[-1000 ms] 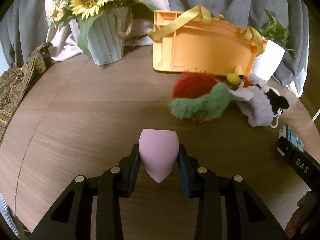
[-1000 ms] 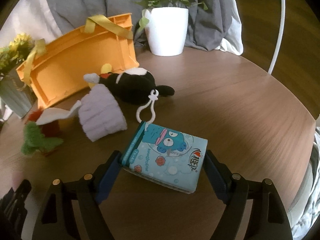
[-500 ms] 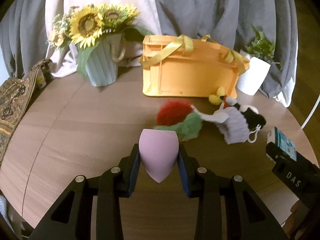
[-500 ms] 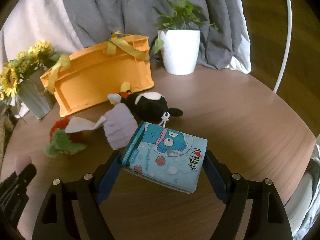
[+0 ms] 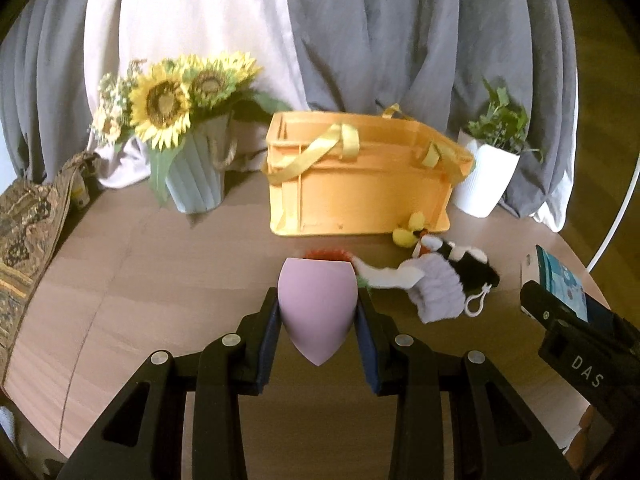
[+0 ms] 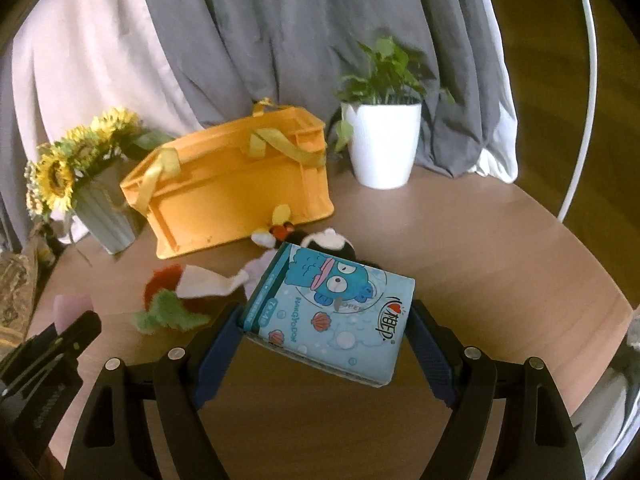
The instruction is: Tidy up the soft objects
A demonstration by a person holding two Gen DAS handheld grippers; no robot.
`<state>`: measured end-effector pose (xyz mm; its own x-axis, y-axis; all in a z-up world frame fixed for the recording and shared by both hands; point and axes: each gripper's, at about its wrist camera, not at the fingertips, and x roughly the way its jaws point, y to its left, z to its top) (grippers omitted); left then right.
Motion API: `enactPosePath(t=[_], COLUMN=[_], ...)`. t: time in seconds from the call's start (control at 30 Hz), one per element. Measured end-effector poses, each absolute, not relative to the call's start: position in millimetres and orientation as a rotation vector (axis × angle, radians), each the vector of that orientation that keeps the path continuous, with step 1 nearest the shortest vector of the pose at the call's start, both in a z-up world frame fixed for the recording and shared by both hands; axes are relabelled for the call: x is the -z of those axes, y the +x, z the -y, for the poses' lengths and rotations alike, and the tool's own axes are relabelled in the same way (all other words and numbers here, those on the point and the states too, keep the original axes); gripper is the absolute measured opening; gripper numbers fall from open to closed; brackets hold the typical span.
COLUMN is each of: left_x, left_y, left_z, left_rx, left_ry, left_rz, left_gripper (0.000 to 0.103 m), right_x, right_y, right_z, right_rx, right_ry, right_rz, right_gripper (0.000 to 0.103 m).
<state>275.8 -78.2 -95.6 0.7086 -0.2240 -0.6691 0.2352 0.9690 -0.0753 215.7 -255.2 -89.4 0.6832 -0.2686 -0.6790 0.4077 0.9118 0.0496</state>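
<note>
My left gripper (image 5: pixel 317 320) is shut on a pink makeup sponge (image 5: pixel 317 304), held above the table. My right gripper (image 6: pixel 328 340) is shut on a blue tissue pack (image 6: pixel 332 312) with a cartoon fish, also lifted; it shows in the left wrist view (image 5: pixel 560 280) at the right. The orange basket (image 5: pixel 360 192) with yellow handles stands at the back. In front of it lie a black-and-white plush (image 5: pixel 468 264), a lavender fuzzy band (image 5: pixel 440 292), a red and green fuzzy toy (image 6: pixel 168 296) and a small yellow plush (image 5: pixel 408 232).
A sunflower vase (image 5: pixel 192 180) stands at the back left, a white plant pot (image 5: pixel 486 180) at the back right. A patterned cloth (image 5: pixel 24 232) lies at the left table edge. Grey and white curtains hang behind. A white hoop (image 6: pixel 580 120) stands at the right.
Both grippers have risen and pulled back with their objects; the basket and toys now look farther away and lower in both views.
</note>
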Motion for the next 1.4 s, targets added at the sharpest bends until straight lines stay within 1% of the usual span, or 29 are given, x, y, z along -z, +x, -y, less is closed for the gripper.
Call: enactPosePath(t=[0.43, 1.4], left_x=[54, 3], left_y=[279, 324], left_z=[82, 102], left_rx=[0.258, 0.234], left_ry=[0.000, -0.046], left_rz=[-0.639, -0.487], left_gripper=[0.035, 0.035], right_x=[48, -6], right_y=[224, 276], right_z=[255, 277], right_rx=[0.336, 0.263], right_ry=[0.159, 0.145], right_rz=[-0.618, -0.428], right_gripper=[0.082, 0.082])
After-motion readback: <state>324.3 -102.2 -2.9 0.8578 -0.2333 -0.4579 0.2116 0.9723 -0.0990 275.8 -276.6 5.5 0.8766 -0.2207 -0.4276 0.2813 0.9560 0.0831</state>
